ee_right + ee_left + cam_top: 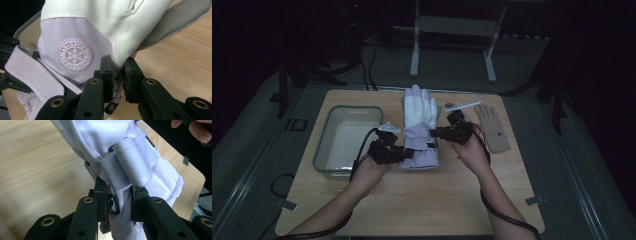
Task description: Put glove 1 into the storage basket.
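Observation:
A white and lilac ski glove hangs over the middle of the wooden table, fingers pointing away from me. My left gripper is shut on the glove's left cuff edge beside the wrist strap; fabric and a small black clip are pinched between its jaws. My right gripper is shut on the glove's right edge, just below the round snowflake badge. The glove sits lifted between both grippers. The left gripper and the right gripper each press thin cloth.
A clear plastic bin stands at the table's left. A tan glove lies flat at the right, with a small white strip behind it. A metal stand rises beyond the far edge.

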{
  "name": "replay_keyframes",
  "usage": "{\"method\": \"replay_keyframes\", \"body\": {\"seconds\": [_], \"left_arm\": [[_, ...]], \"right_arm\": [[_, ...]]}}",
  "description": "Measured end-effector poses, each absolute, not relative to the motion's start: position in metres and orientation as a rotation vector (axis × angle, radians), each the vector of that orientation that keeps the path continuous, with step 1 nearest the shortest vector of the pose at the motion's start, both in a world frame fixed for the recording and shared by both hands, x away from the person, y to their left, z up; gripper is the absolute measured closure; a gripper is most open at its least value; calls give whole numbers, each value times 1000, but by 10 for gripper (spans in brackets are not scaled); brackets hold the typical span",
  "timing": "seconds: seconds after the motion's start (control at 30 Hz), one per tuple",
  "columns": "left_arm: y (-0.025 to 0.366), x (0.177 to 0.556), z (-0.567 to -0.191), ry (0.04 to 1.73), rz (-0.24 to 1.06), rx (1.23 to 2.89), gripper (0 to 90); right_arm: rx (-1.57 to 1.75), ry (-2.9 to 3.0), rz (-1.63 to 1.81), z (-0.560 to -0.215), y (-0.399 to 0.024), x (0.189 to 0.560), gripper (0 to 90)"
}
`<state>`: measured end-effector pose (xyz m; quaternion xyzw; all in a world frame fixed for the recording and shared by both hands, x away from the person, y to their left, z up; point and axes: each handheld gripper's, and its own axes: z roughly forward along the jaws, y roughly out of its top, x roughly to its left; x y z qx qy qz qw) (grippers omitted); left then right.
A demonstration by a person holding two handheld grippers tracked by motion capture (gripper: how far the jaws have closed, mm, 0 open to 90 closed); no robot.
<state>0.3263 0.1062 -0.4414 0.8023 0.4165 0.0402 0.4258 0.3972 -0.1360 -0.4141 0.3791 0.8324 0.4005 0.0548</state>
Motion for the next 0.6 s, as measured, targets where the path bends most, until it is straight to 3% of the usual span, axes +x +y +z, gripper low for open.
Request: {"method": "replay_keyframes", "body": {"seconds": [0.6], "left_arm": [[181,321,-434,1115,150,1968,730]], "right_arm": [[1044,2598,1258,-406,-58,412,794]]}}
